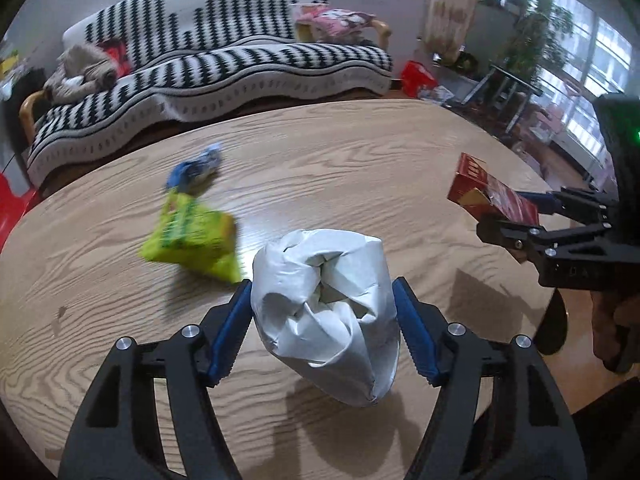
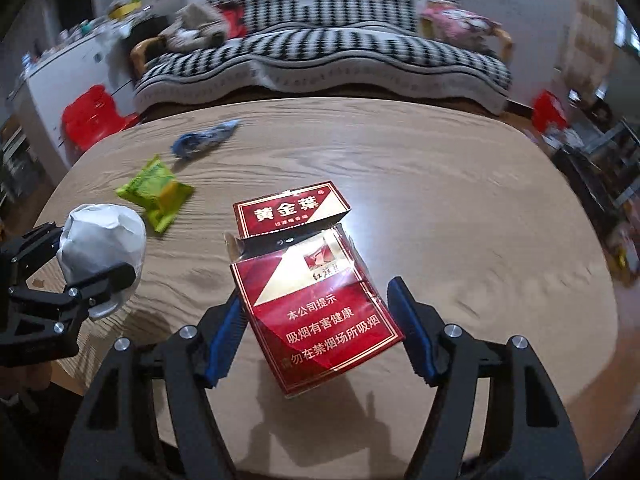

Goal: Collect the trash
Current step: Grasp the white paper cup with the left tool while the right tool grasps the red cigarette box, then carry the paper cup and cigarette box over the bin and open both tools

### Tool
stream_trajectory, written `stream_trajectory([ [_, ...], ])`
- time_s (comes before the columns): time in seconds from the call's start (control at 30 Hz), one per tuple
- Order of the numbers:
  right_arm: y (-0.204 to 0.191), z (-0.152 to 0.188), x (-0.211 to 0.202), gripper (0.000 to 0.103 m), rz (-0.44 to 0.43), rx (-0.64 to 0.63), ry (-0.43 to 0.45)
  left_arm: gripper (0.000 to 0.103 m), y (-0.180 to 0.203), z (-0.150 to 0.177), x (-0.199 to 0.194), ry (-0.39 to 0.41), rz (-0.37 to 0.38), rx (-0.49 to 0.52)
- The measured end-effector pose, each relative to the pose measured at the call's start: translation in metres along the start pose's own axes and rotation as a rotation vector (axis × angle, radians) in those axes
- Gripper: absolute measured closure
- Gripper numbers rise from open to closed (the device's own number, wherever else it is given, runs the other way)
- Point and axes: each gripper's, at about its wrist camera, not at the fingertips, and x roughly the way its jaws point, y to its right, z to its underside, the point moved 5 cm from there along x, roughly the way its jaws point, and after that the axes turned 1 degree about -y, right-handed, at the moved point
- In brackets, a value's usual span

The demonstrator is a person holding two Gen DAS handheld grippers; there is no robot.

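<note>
A crumpled white paper ball (image 1: 324, 304) sits between the blue pads of my left gripper (image 1: 322, 284), which is shut on it and holds it above the oval wooden table (image 1: 360, 152). My right gripper (image 2: 316, 300) is shut on a red cigarette box (image 2: 320, 312) with its lid flipped open, also clear of the tabletop. In the left wrist view the right gripper (image 1: 508, 216) and the box (image 1: 480, 192) are at the right edge. On the table lie a green snack packet (image 1: 192, 236) and a blue wrapper (image 1: 196, 168).
A sofa (image 1: 240, 52) under a black-and-white throw stands behind the table. A red plastic stool (image 2: 92, 116) is at the table's left end, and a red box (image 1: 416, 76) lies on the floor at the right. Plants and a metal rack (image 1: 516, 80) stand by the windows.
</note>
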Motion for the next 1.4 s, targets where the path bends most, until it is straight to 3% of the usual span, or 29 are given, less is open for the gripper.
stream_trajectory([
  [0.2, 0.064, 0.044, -0.04, 0.035, 0.093, 0.123, 0.018, 0.035, 0.067, -0.008, 0.006, 0.016, 0.073, 0.088],
  [0.53, 0.179, 0.127, -0.104, 0.035, 0.216, 0.38, 0.035, 0.035, 0.217, -0.02, 0.025, 0.013, 0.263, 0.235],
  [0.83, 0.261, 0.208, -0.148, 0.035, 0.34, 0.584, 0.031, 0.035, 0.338, -0.001, 0.046, -0.023, 0.427, 0.365],
  [1.03, 0.296, 0.241, -0.16, 0.035, 0.341, 0.707, 0.024, 0.035, 0.382, 0.014, 0.073, -0.084, 0.467, 0.401],
  [1.4, 0.319, 0.253, -0.159, 0.035, 0.329, 0.796, 0.012, 0.035, 0.418, 0.023, 0.098, -0.135, 0.51, 0.421],
])
